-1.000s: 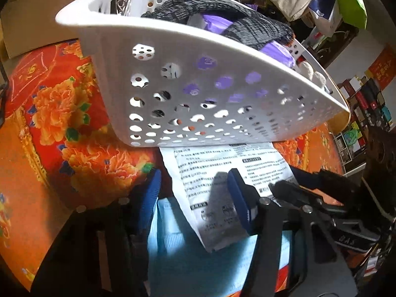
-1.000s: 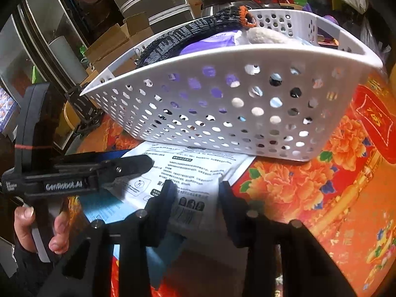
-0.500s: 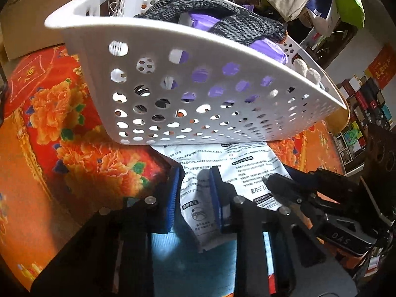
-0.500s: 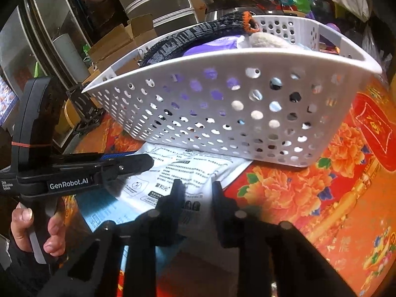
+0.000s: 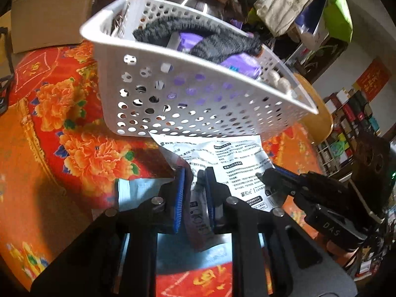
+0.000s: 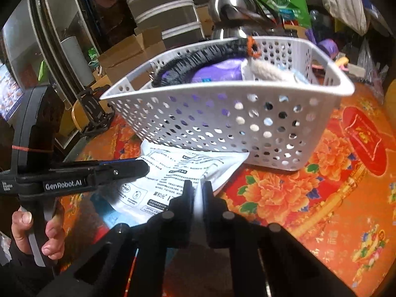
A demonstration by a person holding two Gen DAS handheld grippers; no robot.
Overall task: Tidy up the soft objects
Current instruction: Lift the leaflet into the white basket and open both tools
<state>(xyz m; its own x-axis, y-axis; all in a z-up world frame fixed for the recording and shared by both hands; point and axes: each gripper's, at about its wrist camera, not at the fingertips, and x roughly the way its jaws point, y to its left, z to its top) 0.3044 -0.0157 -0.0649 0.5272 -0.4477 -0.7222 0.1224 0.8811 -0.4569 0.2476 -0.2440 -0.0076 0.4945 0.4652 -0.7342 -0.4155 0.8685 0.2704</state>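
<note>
Right wrist only: orange-trimmed sock [image 6: 252, 45].

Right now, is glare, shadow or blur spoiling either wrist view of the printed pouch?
Left wrist: sunlit printed pouch with gripper shadows across it, text mostly readable. Right wrist: pouch edge between the right gripper fingers washes out white; white basket rim is motion-blurred.

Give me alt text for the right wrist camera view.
The right gripper pinches a white printed packet lying before a white perforated basket of soft items on a red floral cloth; the left gripper reaches in alongside.
</note>
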